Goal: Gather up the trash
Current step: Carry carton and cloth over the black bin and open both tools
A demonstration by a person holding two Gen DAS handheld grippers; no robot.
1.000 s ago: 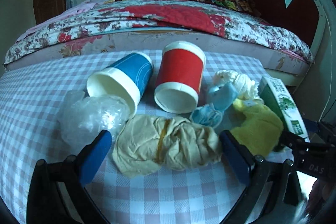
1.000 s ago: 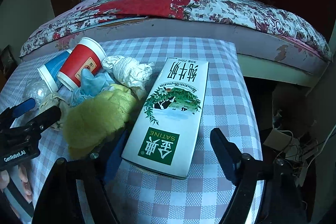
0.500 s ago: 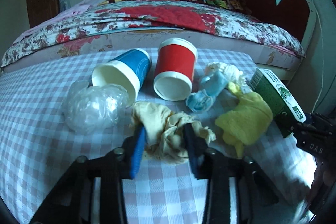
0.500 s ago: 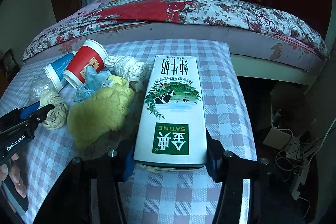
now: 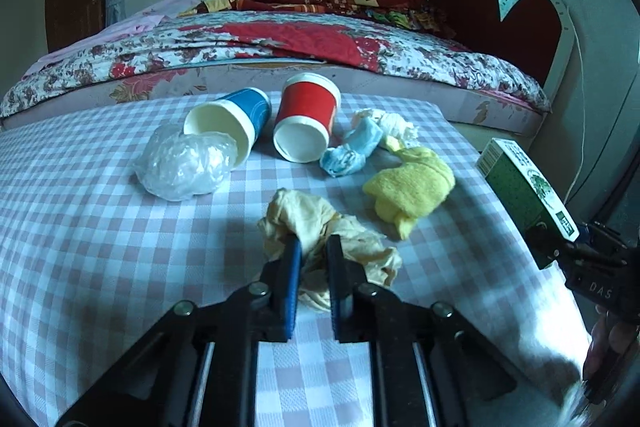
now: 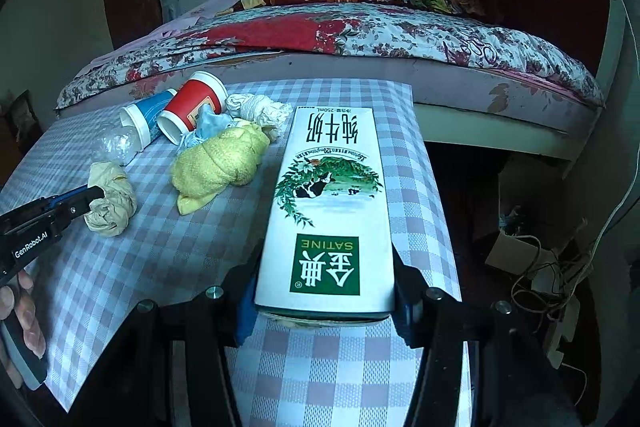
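Cables beside table show only from right wrist

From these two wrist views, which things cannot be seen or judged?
- Trash bin: appears in neither view.
- Green-and-white milk carton: its underside is hidden in the right wrist view by its own body, so contents are unknown.
- Crumpled beige cloth: the left gripper covers its pinched middle in the left wrist view.
- Blue paper cup: partly behind the red paper cup.
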